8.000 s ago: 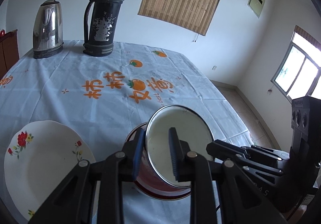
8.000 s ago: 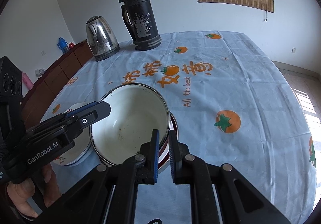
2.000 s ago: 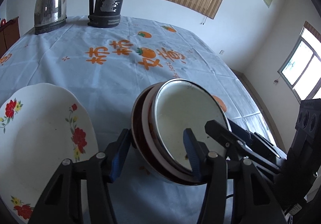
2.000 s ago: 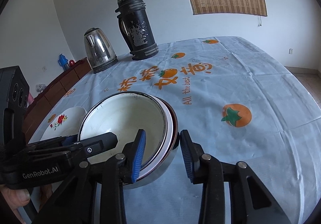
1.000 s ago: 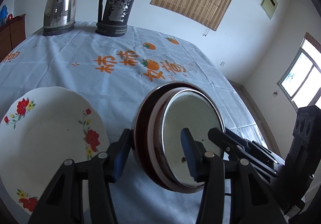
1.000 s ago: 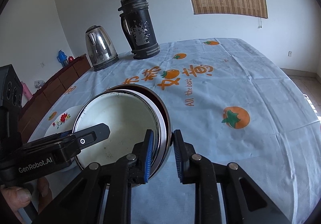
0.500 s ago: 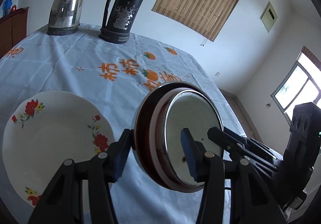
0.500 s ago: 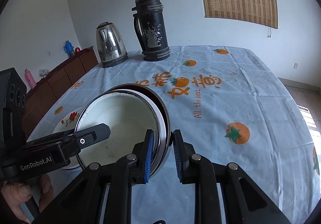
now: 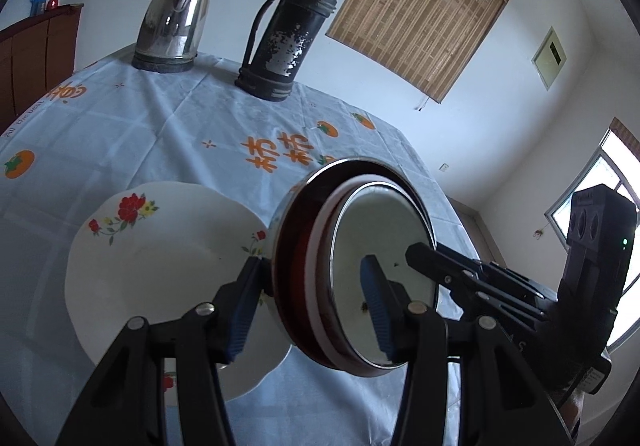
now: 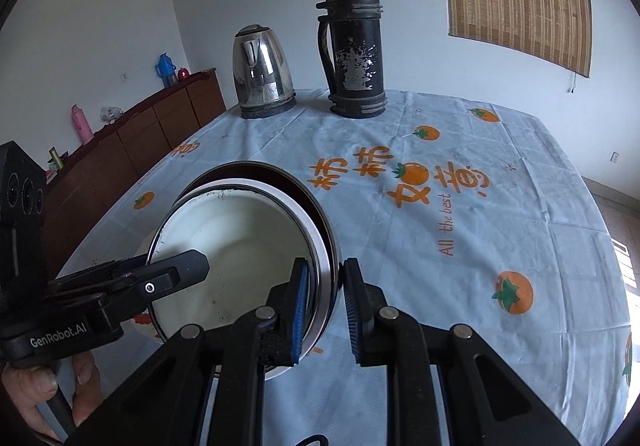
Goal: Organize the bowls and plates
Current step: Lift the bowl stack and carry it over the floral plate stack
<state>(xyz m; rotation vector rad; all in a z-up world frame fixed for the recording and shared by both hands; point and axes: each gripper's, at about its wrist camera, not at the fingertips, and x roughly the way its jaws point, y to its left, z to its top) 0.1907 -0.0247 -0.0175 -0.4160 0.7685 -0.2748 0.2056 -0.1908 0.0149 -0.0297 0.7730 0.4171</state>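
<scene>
Lifting the bowls [image 9: 360,266], both grippers now carry the nested stack clear of the table [image 9: 160,118]; a second ago it sat lower, closer to the cloth, and two seconds ago the right jaws had not yet closed on the rim. The stack hangs tilted above the near edge, partly over the flowered plate [image 9: 160,266], which lies flat at the near left corner. This suggests the bowls are being moved as one unit, probably onto the plate, though the destination is a judgement.

The left gripper [image 9: 308,302] stands moderately spread, its blue pads bracketing the whole stack: one pad outside the dark outer bowl, the other inside the white inner bowl. The right gripper [image 10: 326,306] is nearly pressed together, pinching the opposite rim, one pad inside and one outside. In the right wrist view the stack [image 10: 244,246] is held between both tools.

A kettle [image 10: 262,72] and flask [image 10: 354,46] stand at the far edge, well apart from the work.
</scene>
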